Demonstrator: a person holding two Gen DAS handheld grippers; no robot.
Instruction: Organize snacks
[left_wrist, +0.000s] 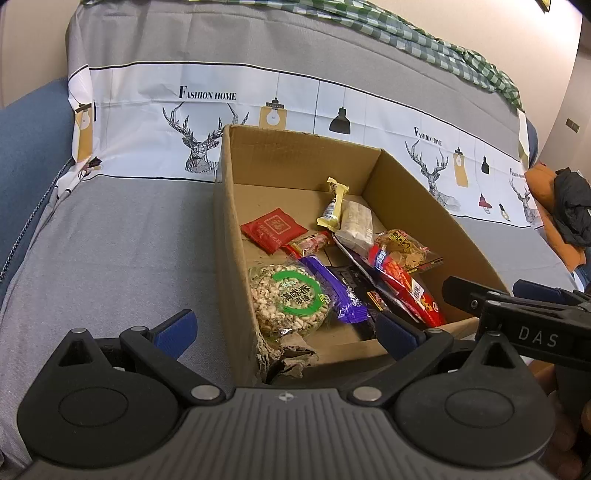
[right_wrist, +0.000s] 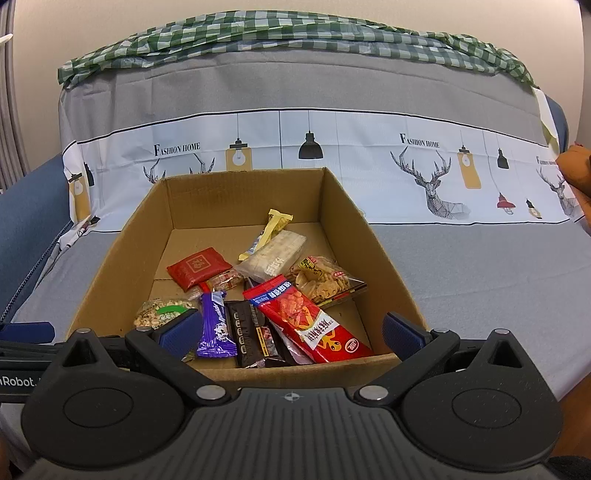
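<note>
Cardboard is what holds everything: an open cardboard box (right_wrist: 140, 236) sits on a sofa seat under a grey cover (left_wrist: 110, 240), pushed back toward the seat's rear edge where the deer-print band runs. All the snacks I can see already lie inside it, heaped toward the box's near wall: a red packet (right_wrist: 310, 317), a purple wrapper (right_wrist: 214, 325), a dark bar (right_wrist: 245, 332), a round puffed-grain cake (left_wrist: 288, 299), a red sachet (right_wrist: 197, 267), a yellow bar (right_wrist: 275, 225) and a bag of crisps (right_wrist: 325, 280). No snack shows on the seat outside.

Both tools hover at the near wall, empty. The left gripper (left_wrist: 284, 328) has its jaws spread wide across the torn front-left corner; the right gripper (right_wrist: 291, 328) stands equally wide above the red packet.

To tidy this well, I would judge it best to take 1 packet at a time, pinching a flat sealed end, and leave the crisps uncrushed.
</note>
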